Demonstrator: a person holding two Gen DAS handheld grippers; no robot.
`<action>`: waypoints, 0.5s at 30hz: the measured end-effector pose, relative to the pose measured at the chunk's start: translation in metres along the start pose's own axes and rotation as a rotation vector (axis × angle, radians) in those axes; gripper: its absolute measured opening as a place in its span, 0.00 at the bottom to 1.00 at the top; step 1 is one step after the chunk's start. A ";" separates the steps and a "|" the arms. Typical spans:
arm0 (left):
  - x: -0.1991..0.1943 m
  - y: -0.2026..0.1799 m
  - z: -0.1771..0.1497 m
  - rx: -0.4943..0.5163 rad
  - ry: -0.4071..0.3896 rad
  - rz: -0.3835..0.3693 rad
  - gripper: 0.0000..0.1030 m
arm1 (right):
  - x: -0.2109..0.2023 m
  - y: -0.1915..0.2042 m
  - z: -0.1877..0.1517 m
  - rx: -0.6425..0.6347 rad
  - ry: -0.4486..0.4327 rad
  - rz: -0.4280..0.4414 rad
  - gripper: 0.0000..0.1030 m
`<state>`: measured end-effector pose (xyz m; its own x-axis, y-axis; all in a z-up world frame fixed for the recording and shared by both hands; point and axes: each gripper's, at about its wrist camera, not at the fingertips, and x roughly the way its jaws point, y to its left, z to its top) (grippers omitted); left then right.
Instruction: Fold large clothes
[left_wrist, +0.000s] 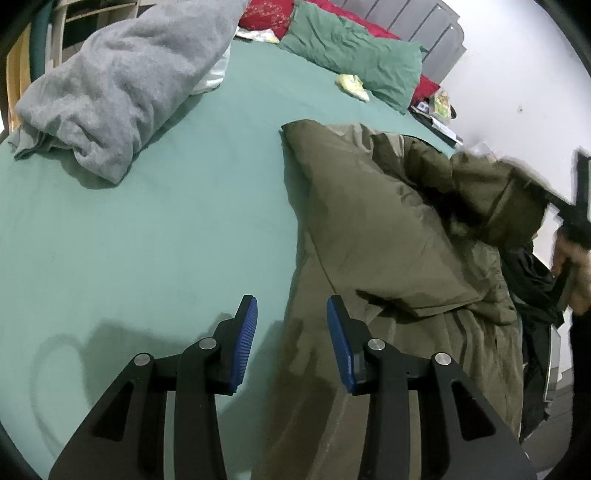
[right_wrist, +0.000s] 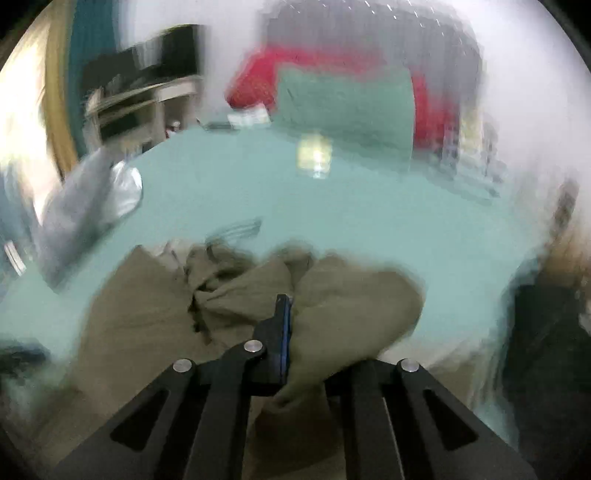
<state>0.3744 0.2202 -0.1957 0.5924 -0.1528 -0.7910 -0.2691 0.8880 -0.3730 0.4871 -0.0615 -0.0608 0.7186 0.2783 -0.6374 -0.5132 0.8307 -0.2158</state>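
An olive-green jacket (left_wrist: 388, 236) lies on the green bed sheet (left_wrist: 147, 240), at the bed's right side. My left gripper (left_wrist: 291, 314) is open and empty, just above the jacket's left edge. My right gripper (right_wrist: 290, 306) is shut on a fold of the jacket (right_wrist: 343, 306), with cloth draped over its right finger. In the left wrist view the right gripper (left_wrist: 569, 218) shows at the far right, lifting the jacket's right part. The right wrist view is motion-blurred.
A grey blanket (left_wrist: 122, 85) is heaped at the bed's far left. A green pillow (left_wrist: 354, 51) and red bedding (left_wrist: 266, 14) lie by the headboard. A small yellow cloth (left_wrist: 352, 85) lies near the pillow. Dark clothing (left_wrist: 532, 291) hangs at the right.
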 end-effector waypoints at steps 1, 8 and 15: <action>-0.003 -0.001 -0.001 0.005 -0.007 0.003 0.39 | -0.023 0.024 0.010 -0.193 -0.086 -0.110 0.07; -0.019 -0.001 -0.011 0.031 -0.017 -0.009 0.39 | -0.064 0.159 -0.069 -1.047 -0.224 -0.183 0.06; -0.032 0.005 -0.022 0.042 -0.021 -0.001 0.39 | -0.042 0.178 -0.210 -1.250 -0.054 -0.155 0.06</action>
<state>0.3374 0.2204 -0.1827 0.6086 -0.1447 -0.7802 -0.2364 0.9055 -0.3524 0.2669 -0.0267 -0.2276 0.8137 0.2627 -0.5185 -0.4937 -0.1586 -0.8551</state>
